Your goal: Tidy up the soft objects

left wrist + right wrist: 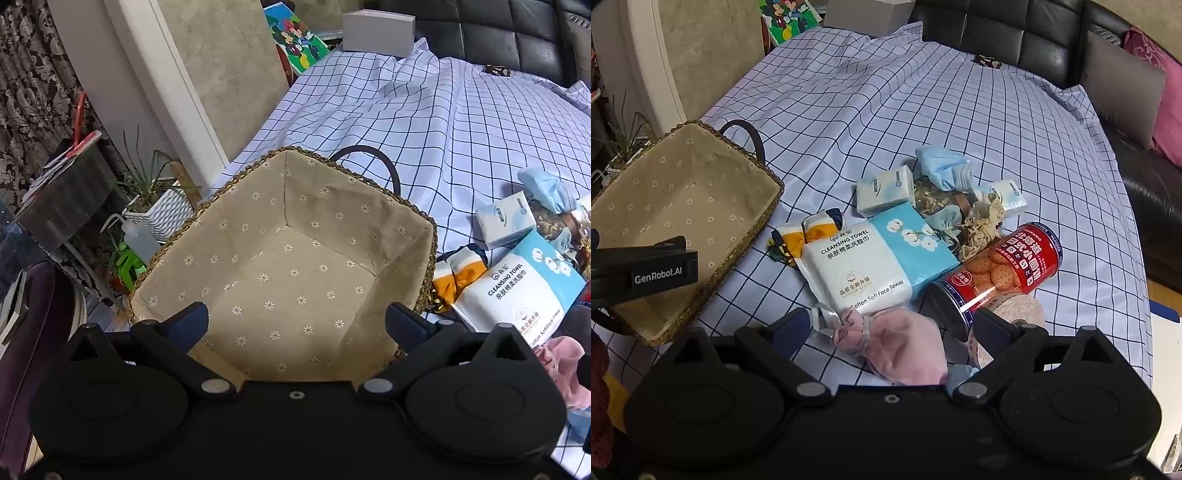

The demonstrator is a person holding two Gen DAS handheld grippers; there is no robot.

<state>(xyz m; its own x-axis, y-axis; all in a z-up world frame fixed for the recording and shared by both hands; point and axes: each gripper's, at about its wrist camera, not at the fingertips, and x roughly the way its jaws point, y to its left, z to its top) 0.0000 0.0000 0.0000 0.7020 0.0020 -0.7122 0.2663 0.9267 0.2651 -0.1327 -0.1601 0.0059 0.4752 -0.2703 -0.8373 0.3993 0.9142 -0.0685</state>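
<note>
Left gripper [295, 317]: it is hovering over the basket with its 2 fingers spread wide and nothing between them; seen from the right wrist, it is showing at the left edge, above the basket's near side.
Basket [772, 184]: a woven basket with a beige flower-print lining and a dark handle is sitting on the left of the checked cloth [923, 110]; in both views its lining is showing bare.
Patterned fabric [816, 230]: a white, orange and navy piece is lying just right of the basket, partly tucked under the towel pack.
Towel pack [864, 266]: a white and blue "Cleansing Towel" pack is lying flat in the middle of the pile, near the basket.
Pink pouch [897, 347]: a soft pink drawstring pouch is lying just in front of the towel pack, between the right gripper's fingers but not pinched.
Right gripper [890, 328]: its 2 fingers are standing wide apart around the pink pouch, gripping nothing.
Tissue packs [884, 190]: 2 small white packs are lying behind the towel pack, with straw-like filler between them.
Blue mask [945, 166]: it is lying crumpled at the far side of the pile.
Biscuit can [1001, 269]: a red can is lying on its side to the right, touching the towel pack's blue end.
Paper roll [1015, 314]: it is lying just before the can, beside the right finger.
</note>
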